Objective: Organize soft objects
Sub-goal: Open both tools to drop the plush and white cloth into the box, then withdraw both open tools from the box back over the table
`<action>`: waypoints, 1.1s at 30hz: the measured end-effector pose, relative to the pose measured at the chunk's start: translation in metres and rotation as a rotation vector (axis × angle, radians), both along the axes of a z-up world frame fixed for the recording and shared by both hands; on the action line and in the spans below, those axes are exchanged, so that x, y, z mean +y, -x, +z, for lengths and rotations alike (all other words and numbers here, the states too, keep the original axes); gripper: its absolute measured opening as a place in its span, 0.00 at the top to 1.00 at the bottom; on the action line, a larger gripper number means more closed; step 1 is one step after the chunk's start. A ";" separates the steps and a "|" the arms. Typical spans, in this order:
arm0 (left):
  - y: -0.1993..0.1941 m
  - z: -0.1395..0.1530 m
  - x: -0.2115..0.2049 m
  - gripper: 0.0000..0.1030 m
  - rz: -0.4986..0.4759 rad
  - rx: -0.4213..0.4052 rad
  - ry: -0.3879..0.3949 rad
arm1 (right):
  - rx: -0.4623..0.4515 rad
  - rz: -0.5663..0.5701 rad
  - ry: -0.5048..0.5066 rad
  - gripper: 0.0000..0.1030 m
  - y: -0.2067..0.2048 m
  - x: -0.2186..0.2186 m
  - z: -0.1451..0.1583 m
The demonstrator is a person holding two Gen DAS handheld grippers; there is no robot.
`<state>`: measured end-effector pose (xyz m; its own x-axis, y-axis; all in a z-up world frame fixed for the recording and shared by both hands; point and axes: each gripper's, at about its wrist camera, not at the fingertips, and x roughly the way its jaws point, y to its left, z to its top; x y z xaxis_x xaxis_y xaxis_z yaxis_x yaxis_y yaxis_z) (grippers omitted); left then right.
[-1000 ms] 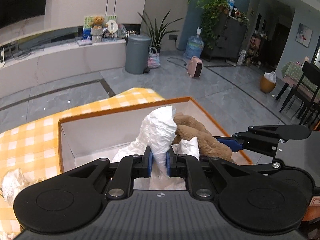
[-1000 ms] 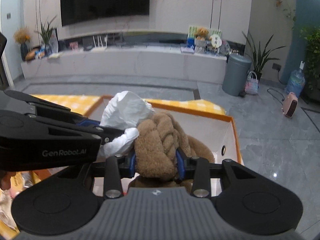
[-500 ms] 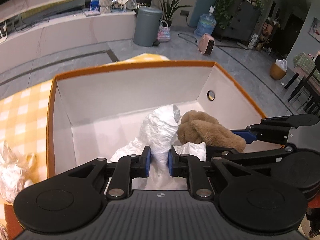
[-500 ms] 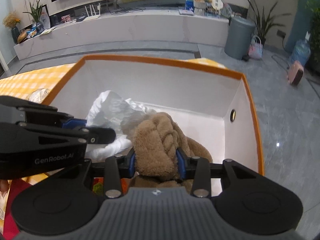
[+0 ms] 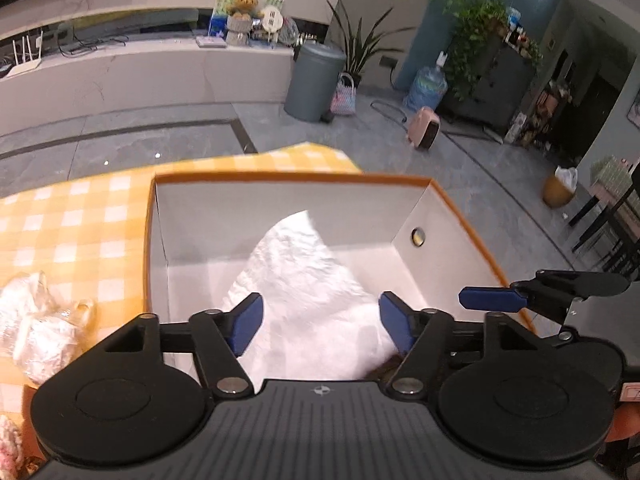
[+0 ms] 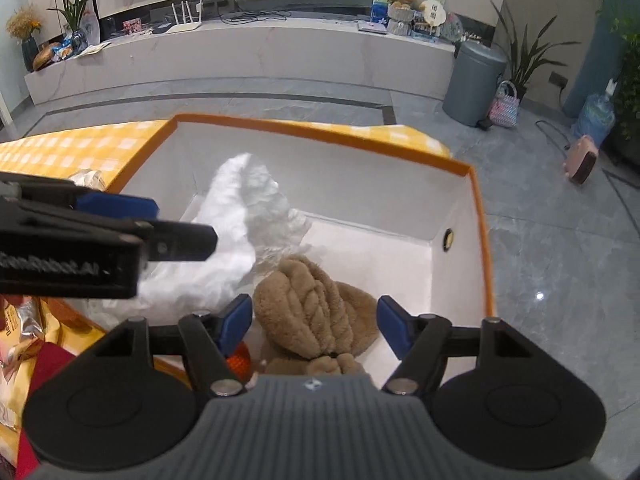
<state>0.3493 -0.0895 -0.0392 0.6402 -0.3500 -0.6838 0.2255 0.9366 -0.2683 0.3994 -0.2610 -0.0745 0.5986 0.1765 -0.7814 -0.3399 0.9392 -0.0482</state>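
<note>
Holding both soft items: box (image 5: 448, 220), orange rim, white inside, round hole in its right wall, on a yellow check cloth (image 5: 72, 220).

White item (image 5: 308, 280): crumpled, peaked, lying in the box toward its left and far side. Left view shows it filling the gap between the blue pads; whether it touches them cannot be told. Right view shows its full spread, down to the brown item.

Brown item (image 6: 316, 308): plush, braided, on the box floor at the near right. Right view shows it whole, between the pads and apart from both. Left view gives only a dark sliver of it at the bottom edge.

Left claw (image 5: 321, 322): spread wide, gripping nothing, over the white item. Seen side-on in the right view, above the box's left wall.

Right claw (image 6: 316, 322): spread wide, gripping nothing, over the brown item. Left view shows only one finger of it, at the right.

Wrapped bundle (image 5: 36, 332): clear crinkled film, on the cloth left of the box; plain in the left view only.

Orange object (image 6: 239, 360): small, beside the left pad; right view only.
</note>
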 end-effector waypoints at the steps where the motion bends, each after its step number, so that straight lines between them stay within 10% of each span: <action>1: 0.002 0.005 0.001 0.20 -0.001 -0.007 0.007 | -0.006 -0.002 0.004 0.31 0.003 0.000 0.005; 16: 0.094 0.070 0.012 0.16 -0.020 -0.268 -0.011 | -0.229 -0.042 -0.072 0.15 0.100 0.006 0.075; 33: 0.209 0.051 0.066 0.15 -0.005 -0.388 0.007 | -0.389 -0.175 -0.233 0.06 0.238 0.041 0.044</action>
